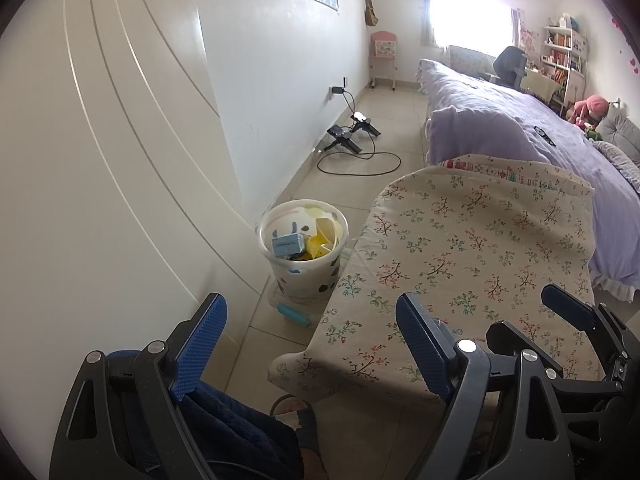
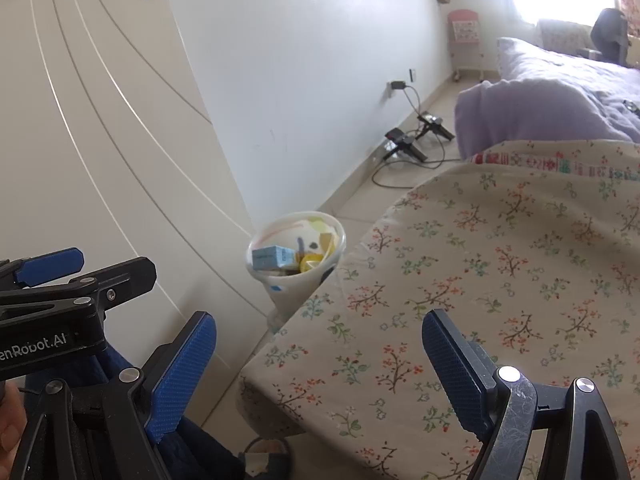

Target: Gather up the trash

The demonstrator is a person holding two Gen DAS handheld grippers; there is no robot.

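A white spotted trash bin (image 1: pixel 304 280) (image 2: pixel 288 292) stands on the floor between the white door and the floral-cloth table (image 1: pixel 460 248) (image 2: pixel 500 280). Inside it lie a blue box (image 1: pixel 286 245) (image 2: pixel 272 258) and yellow wrappers (image 1: pixel 316 246) (image 2: pixel 310 262). A teal tube-like item (image 1: pixel 294 315) lies on the tiles at the bin's base. My left gripper (image 1: pixel 312 344) is open and holds nothing, over the table's near corner. My right gripper (image 2: pixel 318 372) is open too, with only the table corner and floor behind its gap. Each gripper shows at the edge of the other's view.
A white panelled door (image 1: pixel 120 160) fills the left side. Black devices and a looped cable (image 1: pixel 356 140) lie on the floor by the wall. A bed with a purple cover (image 1: pixel 520 128) is behind the table. A person's sandalled foot (image 1: pixel 298 410) is below the table corner.
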